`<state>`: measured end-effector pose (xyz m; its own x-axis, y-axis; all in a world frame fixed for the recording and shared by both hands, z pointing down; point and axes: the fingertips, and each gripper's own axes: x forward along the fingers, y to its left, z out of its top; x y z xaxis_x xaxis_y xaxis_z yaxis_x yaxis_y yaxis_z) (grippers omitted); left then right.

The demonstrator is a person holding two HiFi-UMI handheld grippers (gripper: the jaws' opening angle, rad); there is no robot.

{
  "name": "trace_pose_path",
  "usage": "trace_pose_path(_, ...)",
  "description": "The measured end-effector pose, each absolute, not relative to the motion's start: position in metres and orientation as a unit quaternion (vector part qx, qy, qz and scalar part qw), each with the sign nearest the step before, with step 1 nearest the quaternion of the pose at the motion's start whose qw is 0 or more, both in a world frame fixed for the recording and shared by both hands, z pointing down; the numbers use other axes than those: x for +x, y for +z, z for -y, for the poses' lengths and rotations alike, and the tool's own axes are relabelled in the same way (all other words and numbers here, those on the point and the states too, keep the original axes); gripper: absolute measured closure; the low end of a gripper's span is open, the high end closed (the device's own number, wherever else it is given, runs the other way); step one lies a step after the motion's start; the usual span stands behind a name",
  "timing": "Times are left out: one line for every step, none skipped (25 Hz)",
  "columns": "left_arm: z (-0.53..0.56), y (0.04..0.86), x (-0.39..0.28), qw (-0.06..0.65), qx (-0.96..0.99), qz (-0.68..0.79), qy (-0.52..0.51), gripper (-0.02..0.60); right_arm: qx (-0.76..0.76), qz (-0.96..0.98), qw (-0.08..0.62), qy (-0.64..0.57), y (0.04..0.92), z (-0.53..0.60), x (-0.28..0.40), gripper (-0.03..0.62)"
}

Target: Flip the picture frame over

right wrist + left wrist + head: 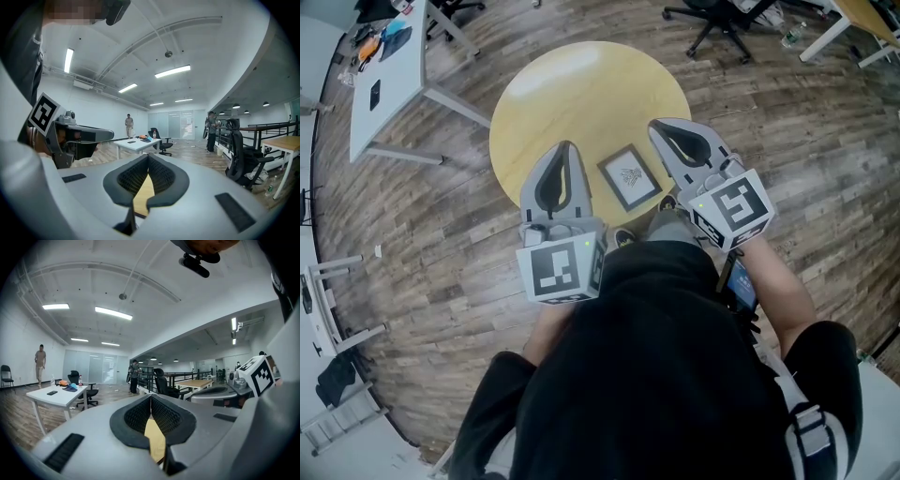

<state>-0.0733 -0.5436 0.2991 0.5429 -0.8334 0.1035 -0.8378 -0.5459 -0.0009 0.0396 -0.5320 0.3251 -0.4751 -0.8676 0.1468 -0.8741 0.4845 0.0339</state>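
Note:
The picture frame (629, 176) lies flat on the round yellow table (581, 89), near its front edge; a grey border surrounds a white picture with a small dark drawing. My left gripper (566, 146) hovers just left of the frame, and my right gripper (657, 125) hovers just right of it. Both point nearly level over the table, with jaws closed tip to tip and nothing between them. In the left gripper view (151, 397) and the right gripper view (148, 156) only a yellow sliver of table shows under the closed jaws. The frame is hidden in both.
A white desk (389, 84) stands at the far left, a black office chair (717, 19) beyond the table, and another desk (862, 19) at the top right. Wooden floor surrounds the table. People (40, 359) stand far off in the room.

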Motion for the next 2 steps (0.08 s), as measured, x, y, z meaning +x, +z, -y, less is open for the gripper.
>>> trace_pose_path(0.5426, 0.2989, -0.0724, 0.024, 0.879, 0.475, 0.046, 0.558, 0.507, 0.859, 0.073, 0.022, 0.3249, 0.531, 0.0399, 0.576)
trace_pose_path(0.5417, 0.2987, -0.0714, 0.024, 0.879, 0.474, 0.047, 0.558, 0.506, 0.859, 0.074, 0.021, 0.3247, 0.5299, 0.0402, 0.576)
